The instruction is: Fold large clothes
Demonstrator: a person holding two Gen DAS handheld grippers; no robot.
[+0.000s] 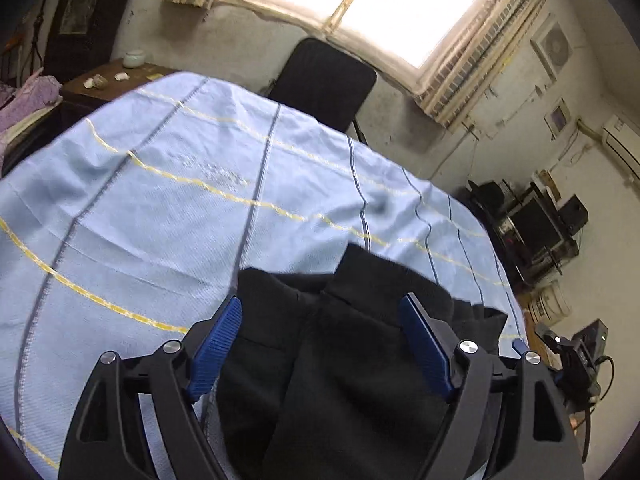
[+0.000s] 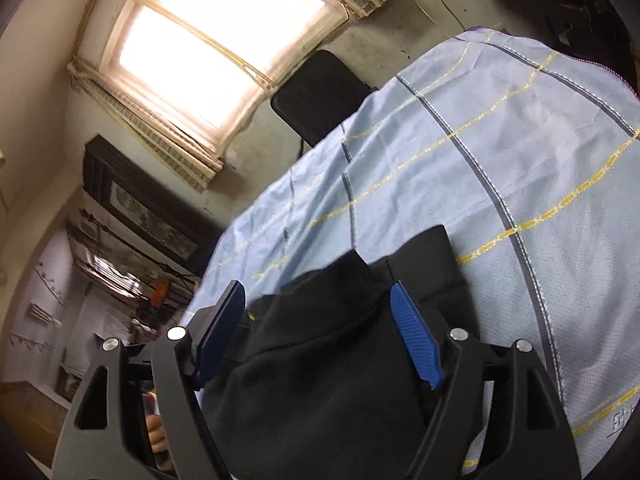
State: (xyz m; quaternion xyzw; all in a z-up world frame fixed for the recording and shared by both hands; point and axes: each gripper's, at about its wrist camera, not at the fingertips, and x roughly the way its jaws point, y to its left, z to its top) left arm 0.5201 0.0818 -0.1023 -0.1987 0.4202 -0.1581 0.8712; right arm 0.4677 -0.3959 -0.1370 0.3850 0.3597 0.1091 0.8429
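1. a dim room with stained pale walls and a bright window (image 1: 372,4) above a table draped in a light blue woven cloth (image 1: 160,208) crossed by dark grey and yellow stripes.
2. a black padded chair back (image 1: 324,80) stands at the far edge of the table, under the window.
3. the black fabric garment (image 1: 344,360) lies in a folded, layered heap on the near part of the cloth, its far corners pointing toward the chair.
4. the left gripper (image 1: 320,344) hangs over the garment with its blue ribbed pads (image 1: 216,352) spread wide apart; the fabric lies between and below them, and neither pad presses on it.
5. the right gripper (image 2: 320,332) is likewise parted, blue pads (image 2: 416,336) standing on either side of a raised fold of the garment, not clamped on it.
6. in the left wrist view, dark shelving with equipment (image 1: 532,220) stands at the far right, with a white bucket (image 1: 550,304) below it.
7. a dark wooden side table (image 1: 108,80) with a small pale jar (image 1: 133,57) sits at the far left.
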